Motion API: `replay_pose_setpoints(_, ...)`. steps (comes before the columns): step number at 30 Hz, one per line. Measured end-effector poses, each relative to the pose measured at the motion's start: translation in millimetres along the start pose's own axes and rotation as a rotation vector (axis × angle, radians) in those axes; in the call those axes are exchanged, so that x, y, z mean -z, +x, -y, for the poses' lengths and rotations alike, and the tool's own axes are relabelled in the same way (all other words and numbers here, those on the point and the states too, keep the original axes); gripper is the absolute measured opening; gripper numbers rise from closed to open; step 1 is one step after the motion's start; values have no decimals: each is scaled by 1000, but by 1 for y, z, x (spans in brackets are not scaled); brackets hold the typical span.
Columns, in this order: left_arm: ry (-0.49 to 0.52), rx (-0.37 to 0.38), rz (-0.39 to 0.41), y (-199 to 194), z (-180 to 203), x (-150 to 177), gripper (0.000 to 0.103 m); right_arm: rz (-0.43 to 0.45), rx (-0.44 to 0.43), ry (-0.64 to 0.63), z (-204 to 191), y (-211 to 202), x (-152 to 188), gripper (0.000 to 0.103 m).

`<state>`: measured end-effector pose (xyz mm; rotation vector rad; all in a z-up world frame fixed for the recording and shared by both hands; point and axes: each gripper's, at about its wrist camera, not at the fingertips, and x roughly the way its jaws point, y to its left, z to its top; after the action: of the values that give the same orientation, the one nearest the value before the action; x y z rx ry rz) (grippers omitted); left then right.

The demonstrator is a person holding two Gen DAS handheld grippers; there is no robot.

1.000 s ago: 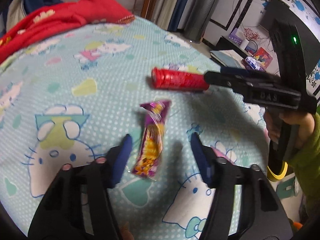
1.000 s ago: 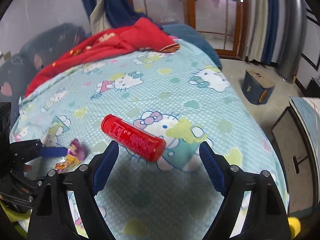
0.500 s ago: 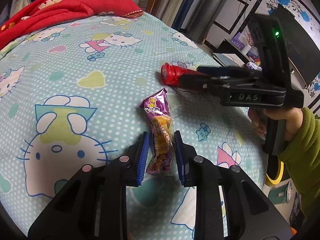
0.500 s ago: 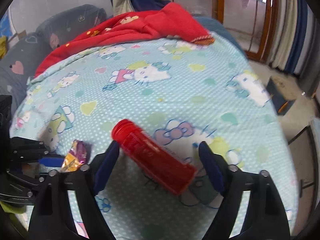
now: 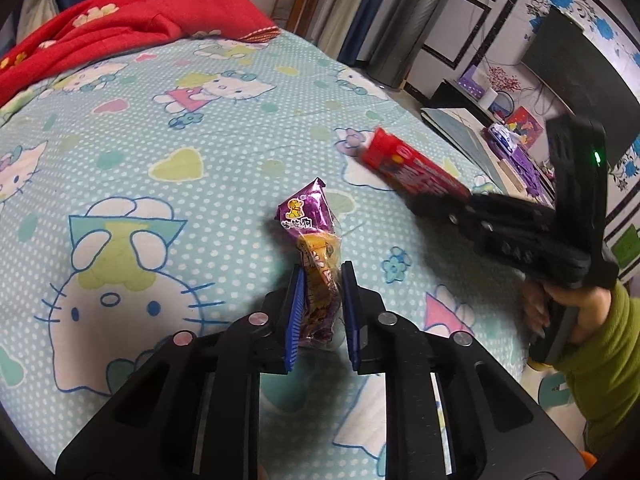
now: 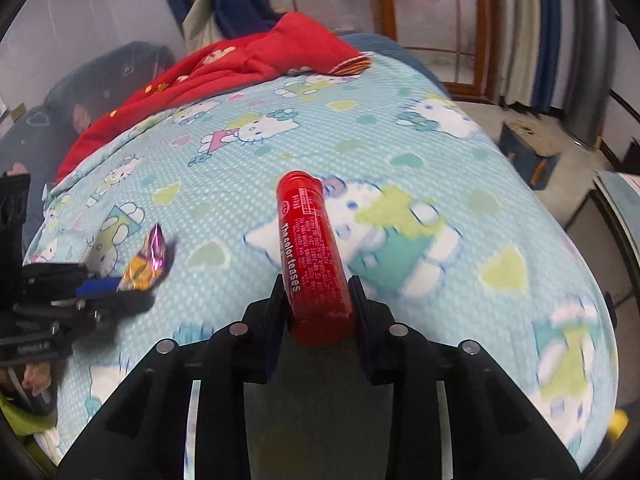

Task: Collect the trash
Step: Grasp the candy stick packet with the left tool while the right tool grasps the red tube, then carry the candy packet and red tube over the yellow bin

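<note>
My left gripper point(image 5: 320, 304) is shut on a purple and yellow snack wrapper point(image 5: 314, 248), which stands up from between the blue pads above the bed. It also shows in the right wrist view point(image 6: 144, 260) at the left. My right gripper point(image 6: 318, 296) is shut on a red cylindrical tube point(image 6: 312, 248) with white lettering, pointing forward over the bed. In the left wrist view the tube point(image 5: 412, 168) sticks out of the right gripper point(image 5: 460, 208) at the right, lifted off the sheet.
The bed has a light blue cartoon-cat sheet point(image 5: 160, 160). A red blanket point(image 5: 120, 28) lies at its far end. A silver bin point(image 5: 412, 12), a low stand with clutter point(image 5: 500, 120) and a small blue box on the floor point(image 6: 528, 152) stand beyond the bed.
The left gripper stayed shut on the wrapper and lifted it. The right gripper closed on the red tube, which now points forward and is raised off the sheet.
</note>
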<state>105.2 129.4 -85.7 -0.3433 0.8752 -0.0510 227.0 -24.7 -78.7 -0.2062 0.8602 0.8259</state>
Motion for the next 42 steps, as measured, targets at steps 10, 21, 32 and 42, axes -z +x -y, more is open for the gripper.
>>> replay_pose_setpoints(10, 62, 77, 7, 1, 44, 0, 10, 136, 81, 144, 32, -72, 52, 26)
replay_pose_setpoints(21, 185, 153, 10, 8, 116, -1, 10, 232, 145, 244, 64, -135, 87, 26)
replay_pose_setpoints(32, 314, 211, 27, 12, 180, 1, 10, 289, 195, 313, 88, -175, 113, 26)
replay_pose_setpoints(42, 395, 247, 22, 21, 216, 11, 10, 305, 266, 373, 110, -202, 142, 26)
